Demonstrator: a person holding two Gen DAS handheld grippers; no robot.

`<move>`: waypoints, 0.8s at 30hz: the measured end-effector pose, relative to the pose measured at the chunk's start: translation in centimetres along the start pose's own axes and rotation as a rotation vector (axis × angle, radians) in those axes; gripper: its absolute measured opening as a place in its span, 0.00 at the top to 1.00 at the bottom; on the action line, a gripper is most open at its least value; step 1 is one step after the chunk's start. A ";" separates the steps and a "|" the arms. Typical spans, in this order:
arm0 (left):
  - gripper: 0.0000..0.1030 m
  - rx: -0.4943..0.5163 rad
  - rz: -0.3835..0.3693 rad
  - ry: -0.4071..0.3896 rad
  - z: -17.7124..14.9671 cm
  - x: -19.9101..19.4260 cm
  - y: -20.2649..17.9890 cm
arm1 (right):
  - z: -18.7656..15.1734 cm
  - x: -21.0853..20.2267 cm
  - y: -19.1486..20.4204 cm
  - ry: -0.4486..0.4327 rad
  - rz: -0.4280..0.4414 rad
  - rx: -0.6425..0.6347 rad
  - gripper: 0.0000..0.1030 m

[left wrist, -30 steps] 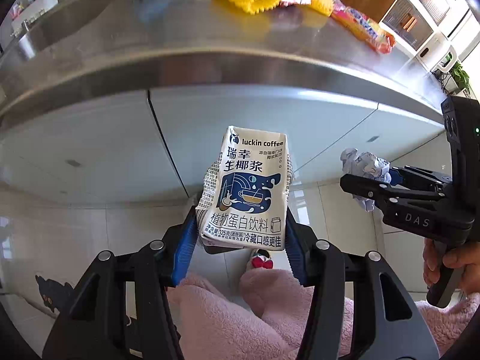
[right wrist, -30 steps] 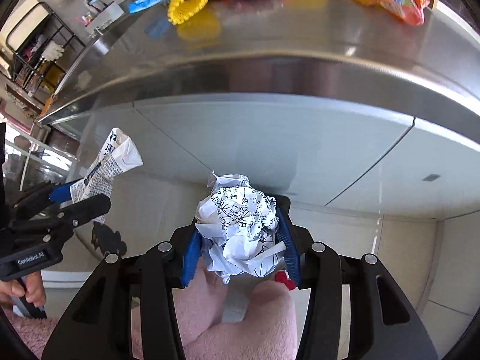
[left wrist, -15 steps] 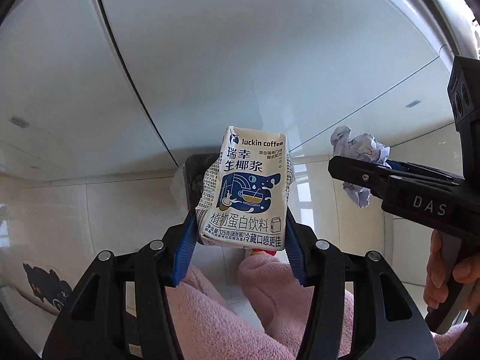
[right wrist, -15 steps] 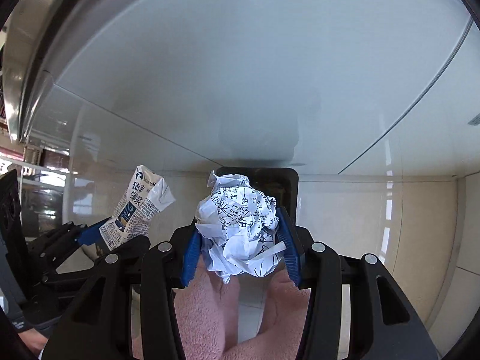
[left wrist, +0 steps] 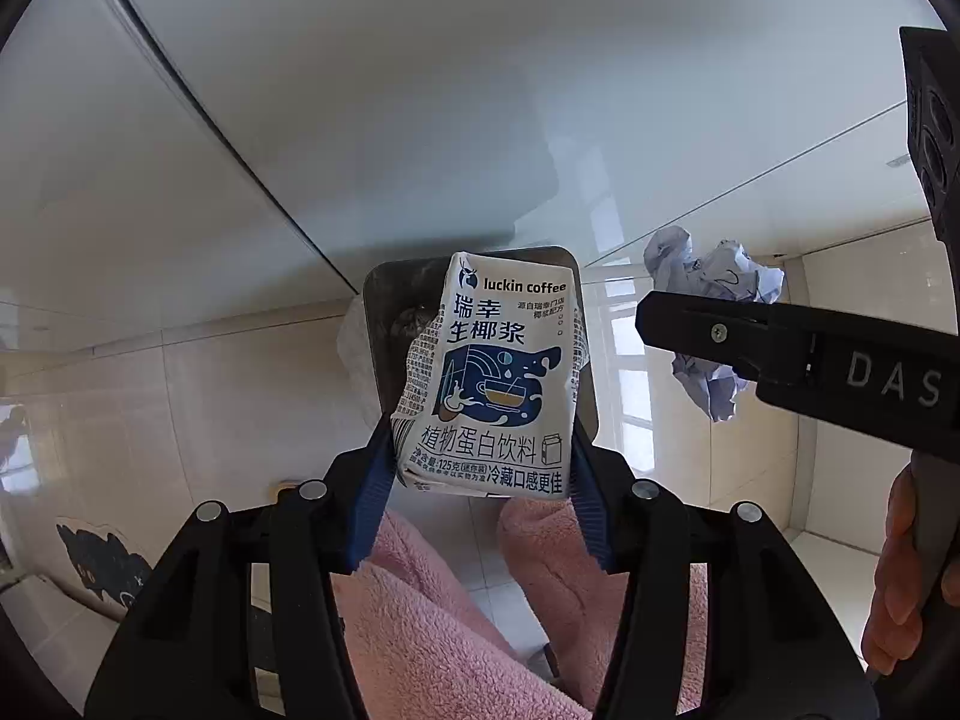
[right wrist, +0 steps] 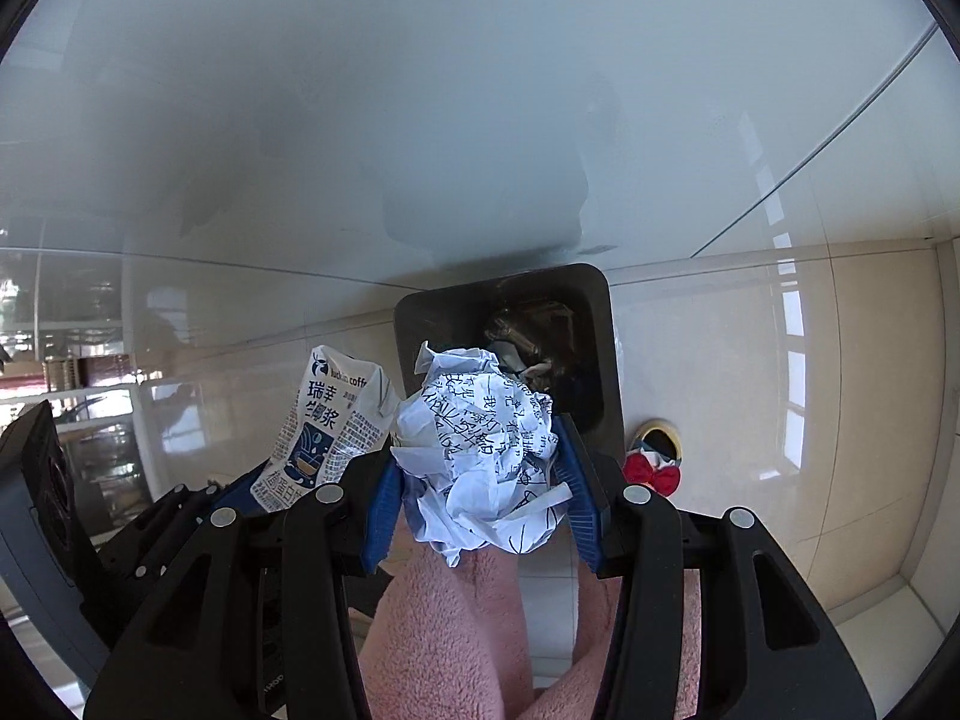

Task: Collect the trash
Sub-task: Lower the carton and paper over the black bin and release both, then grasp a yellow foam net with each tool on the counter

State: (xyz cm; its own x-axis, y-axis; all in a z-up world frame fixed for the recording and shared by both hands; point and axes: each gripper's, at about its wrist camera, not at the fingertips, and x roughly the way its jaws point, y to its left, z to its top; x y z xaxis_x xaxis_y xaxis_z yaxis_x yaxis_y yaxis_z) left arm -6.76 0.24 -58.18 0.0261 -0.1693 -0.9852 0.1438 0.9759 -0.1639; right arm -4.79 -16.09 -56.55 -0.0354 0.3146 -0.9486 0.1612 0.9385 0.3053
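1. Left gripper (left wrist: 483, 468): its blue pads are clamped on the lower sides of a crumpled white drink carton (left wrist: 489, 378) printed "luckin coffee", which stands upright between them, front face to the camera.
2. Right gripper (right wrist: 480, 480): its blue pads are pinching a crumpled paper ball (right wrist: 480, 450) covered in handwriting, which bulges above and below the pads.
3. The two grippers are side by side and near each other. The right wrist view shows the carton at left; the left wrist view shows the paper ball at right.
4. A dark trash bin (right wrist: 597, 348) with rounded corners stands on the floor, directly beyond both held items. Its open top already contains some debris, which cannot be identified.
5. Bin position: against the foot of a pale glossy cabinet front (right wrist: 480, 120).
6. Floor: light glossy tiles (right wrist: 840, 420).
7. Pink fleece-clad legs (right wrist: 444, 630) show beneath both grippers. A red bow on a slipper (right wrist: 651, 471) lies just right of the bin.
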 end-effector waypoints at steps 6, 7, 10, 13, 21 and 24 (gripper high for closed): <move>0.34 -0.007 0.006 0.018 0.6 -0.4 0.3 | 0.0 0.0 0.5 0.009 0.000 0.005 0.42; 0.32 -0.010 0.014 0.012 0.8 -0.4 0.4 | 0.0 -0.1 0.3 0.001 -0.014 0.004 0.35; 0.28 -0.020 0.016 0.006 0.8 -0.9 0.7 | 0.5 -0.4 0.2 -0.019 -0.032 0.010 0.26; 0.28 -0.018 0.017 0.000 0.9 -1.4 0.5 | 0.6 -0.7 0.1 -0.022 -0.048 0.008 0.26; 0.27 -0.025 0.000 -0.034 0.6 -4.0 1.2 | 0.6 -2.5 1.1 -0.041 -0.084 -0.037 0.22; 0.25 -0.019 0.000 -0.059 0.2 -5.6 1.1 | 0.3 -4.4 1.6 -0.066 -0.095 -0.078 0.17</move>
State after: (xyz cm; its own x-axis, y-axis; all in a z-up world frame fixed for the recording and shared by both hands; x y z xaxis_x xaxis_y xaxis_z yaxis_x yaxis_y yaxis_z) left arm -6.53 2.25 -52.79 0.0844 -0.1763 -0.9807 0.1252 0.9783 -0.1651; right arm -4.10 -16.02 -51.87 0.0186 0.2157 -0.9763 0.0826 0.9728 0.2165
